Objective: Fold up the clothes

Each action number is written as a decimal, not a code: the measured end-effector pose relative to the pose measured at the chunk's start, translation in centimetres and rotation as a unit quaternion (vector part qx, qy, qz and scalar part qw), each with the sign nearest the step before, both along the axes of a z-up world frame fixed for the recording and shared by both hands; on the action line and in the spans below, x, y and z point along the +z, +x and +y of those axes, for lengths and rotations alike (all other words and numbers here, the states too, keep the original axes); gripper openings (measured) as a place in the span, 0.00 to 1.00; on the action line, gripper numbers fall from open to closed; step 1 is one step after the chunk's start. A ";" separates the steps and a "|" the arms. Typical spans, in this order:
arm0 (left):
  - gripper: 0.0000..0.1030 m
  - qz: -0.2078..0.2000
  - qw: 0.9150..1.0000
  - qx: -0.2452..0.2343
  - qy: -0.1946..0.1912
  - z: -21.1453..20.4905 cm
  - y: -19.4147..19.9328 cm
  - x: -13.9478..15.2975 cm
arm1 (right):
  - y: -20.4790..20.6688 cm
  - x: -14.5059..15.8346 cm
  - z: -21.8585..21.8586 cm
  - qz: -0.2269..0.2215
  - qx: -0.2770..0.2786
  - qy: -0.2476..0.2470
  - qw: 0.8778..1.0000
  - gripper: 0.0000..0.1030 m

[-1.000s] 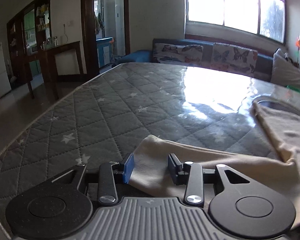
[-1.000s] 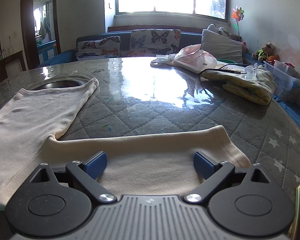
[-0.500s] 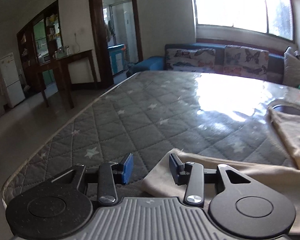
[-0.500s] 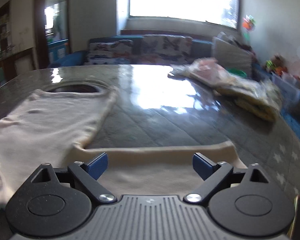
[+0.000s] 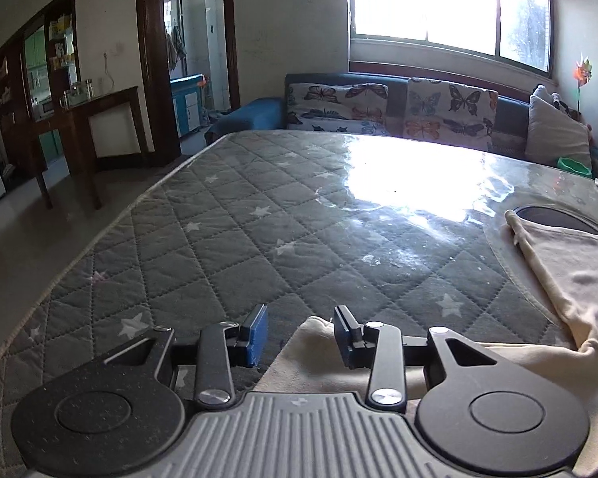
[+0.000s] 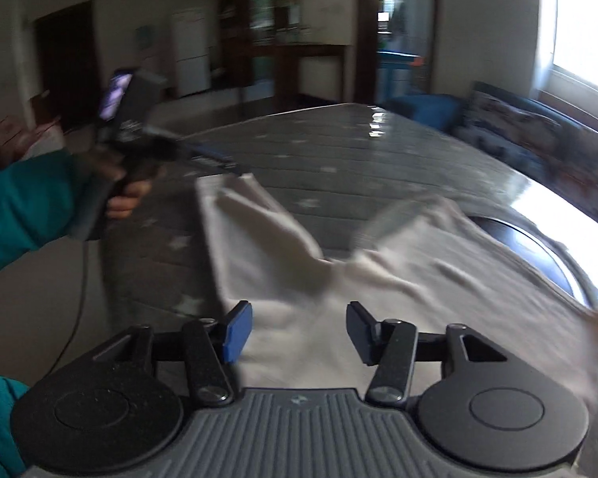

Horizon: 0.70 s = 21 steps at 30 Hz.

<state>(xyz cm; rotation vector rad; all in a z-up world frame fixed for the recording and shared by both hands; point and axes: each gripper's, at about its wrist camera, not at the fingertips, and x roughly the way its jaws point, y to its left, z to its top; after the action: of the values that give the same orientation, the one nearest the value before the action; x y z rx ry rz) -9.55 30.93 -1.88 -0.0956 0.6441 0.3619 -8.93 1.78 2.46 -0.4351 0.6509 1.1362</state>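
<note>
The left gripper (image 5: 299, 332) is hovering partly open and closing at the near edge of the quilted mattress (image 5: 227, 239), the cream garment's (image 5: 570, 279) sleeve tip lying between its blue pads (image 5: 257, 332), untouched. The right gripper (image 6: 295, 332) is closing its jaws over the garment's body (image 6: 438, 279), cloth beneath them, no grip visible. Farther along the mattress, a teal-sleeved hand (image 6: 125, 195) is holding the other gripper. Beyond the mattress, a butterfly-print sofa (image 5: 398, 113) is sitting under the window (image 5: 446, 4).
</note>
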 end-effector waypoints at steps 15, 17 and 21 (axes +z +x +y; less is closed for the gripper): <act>0.11 0.010 0.999 -0.024 0.026 -0.1 1.3 -0.9 | -3.0 -2.9 6.7 -0.010 0.076 -0.045 0.996 0.04; 0.10 0.010 0.999 -0.015 0.029 -0.1 1.4 -0.9 | -3.4 -2.9 6.5 -0.008 0.083 -0.045 0.995 0.04; 0.12 0.010 1.000 -0.008 0.027 0.1 1.5 -0.8 | -4.4 -2.8 6.2 -0.008 0.104 -0.046 0.993 0.02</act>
<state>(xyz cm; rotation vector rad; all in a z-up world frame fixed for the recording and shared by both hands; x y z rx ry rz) -8.00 31.04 -2.72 -0.0361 0.6542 0.3646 -13.34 7.96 -0.33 -0.6005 0.6565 1.3027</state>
